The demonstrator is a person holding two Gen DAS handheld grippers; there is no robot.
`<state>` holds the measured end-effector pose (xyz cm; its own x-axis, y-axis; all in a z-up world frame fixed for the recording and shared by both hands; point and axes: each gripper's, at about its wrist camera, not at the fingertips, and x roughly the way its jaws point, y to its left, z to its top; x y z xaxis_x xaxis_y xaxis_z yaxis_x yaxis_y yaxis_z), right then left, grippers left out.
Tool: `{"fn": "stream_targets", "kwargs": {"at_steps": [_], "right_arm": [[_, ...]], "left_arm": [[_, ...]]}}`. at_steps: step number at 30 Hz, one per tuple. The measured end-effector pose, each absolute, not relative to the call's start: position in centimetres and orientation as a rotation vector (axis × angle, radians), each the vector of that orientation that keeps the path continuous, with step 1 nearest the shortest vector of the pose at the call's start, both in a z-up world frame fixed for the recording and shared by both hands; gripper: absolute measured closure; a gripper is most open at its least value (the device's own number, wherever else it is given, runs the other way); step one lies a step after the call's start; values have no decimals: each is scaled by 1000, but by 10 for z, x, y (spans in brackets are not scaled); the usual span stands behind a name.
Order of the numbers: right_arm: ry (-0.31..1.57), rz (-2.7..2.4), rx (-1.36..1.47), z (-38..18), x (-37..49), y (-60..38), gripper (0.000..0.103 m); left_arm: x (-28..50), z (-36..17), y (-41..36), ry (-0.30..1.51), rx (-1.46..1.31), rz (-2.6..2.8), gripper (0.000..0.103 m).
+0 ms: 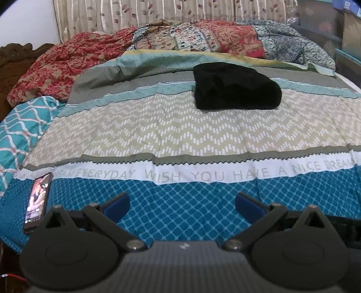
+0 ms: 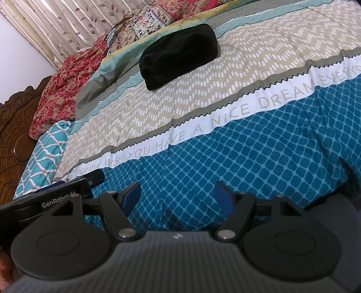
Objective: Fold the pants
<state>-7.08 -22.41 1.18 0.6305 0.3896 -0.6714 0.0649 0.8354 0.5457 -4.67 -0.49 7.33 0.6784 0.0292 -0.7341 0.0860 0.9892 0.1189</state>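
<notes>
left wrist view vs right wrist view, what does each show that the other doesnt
Only the left wrist view shows the phone lying on the bedspread's blue band, lit screen up, and the grey-blue patterned bedding at the far right.

Only the right wrist view shows the left hand-held gripper from the side and the carved wooden headboard clearly.

Both show the black folded pants on the bedspread, the red floral cloth, the curtain, and open jaws with nothing in them, as on the right hand-held gripper.
</notes>
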Motion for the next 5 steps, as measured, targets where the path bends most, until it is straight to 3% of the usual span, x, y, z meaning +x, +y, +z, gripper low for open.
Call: {"fn": "stream_targets", "kwargs": {"at_steps": [5], "right_arm": [[879,195,564,13,-70,-222,29]], "left_arm": [[-47,74,-4,825,127,-56,0]]}}
